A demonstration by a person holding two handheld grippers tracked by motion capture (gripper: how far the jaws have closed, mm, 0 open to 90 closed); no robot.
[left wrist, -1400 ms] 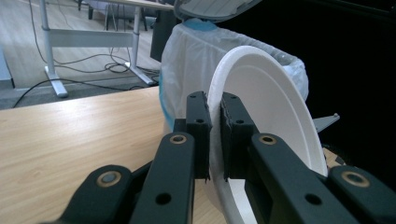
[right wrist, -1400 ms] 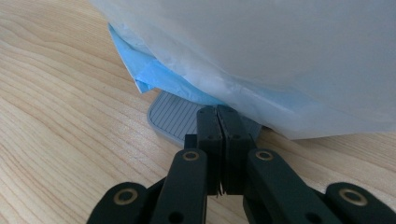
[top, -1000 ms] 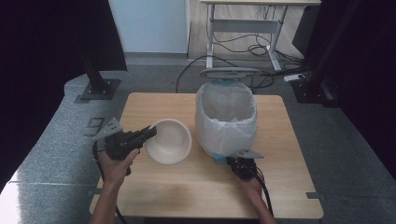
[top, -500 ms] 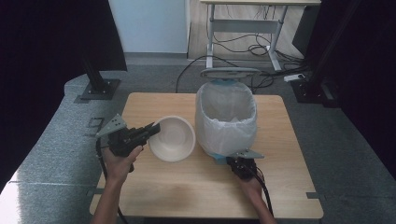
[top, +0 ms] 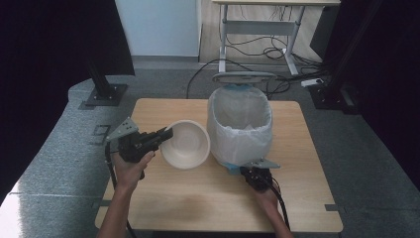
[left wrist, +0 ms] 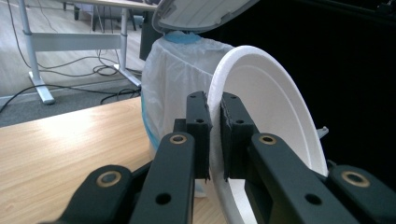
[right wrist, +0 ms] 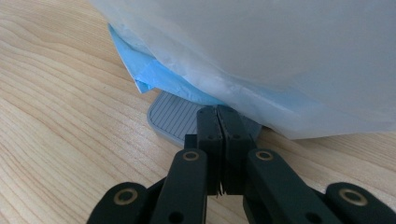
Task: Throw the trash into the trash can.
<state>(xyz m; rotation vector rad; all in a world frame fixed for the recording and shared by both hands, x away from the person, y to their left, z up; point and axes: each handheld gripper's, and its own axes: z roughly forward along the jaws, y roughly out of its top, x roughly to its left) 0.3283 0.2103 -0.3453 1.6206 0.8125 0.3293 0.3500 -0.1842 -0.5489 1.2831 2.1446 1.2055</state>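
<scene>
left gripper (top: 166, 134) raised, clamping bowl (top: 185, 144) rim | bowl tilted, mouth toward bin (top: 240, 124) | right gripper (right wrist: 218, 114) low, jaws clenched over pedal (right wrist: 175, 116)

We see a wooden table (top: 198, 198) on grey carpet (top: 59, 158), a desk frame (top: 257, 29) with cables (top: 257, 49) behind it.

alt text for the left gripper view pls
The left gripper is clamped on the rim of a round white foam bowl, held on edge beside a pedal bin lined with a white plastic bag, its grey lid open, on a light wooden table.
</scene>
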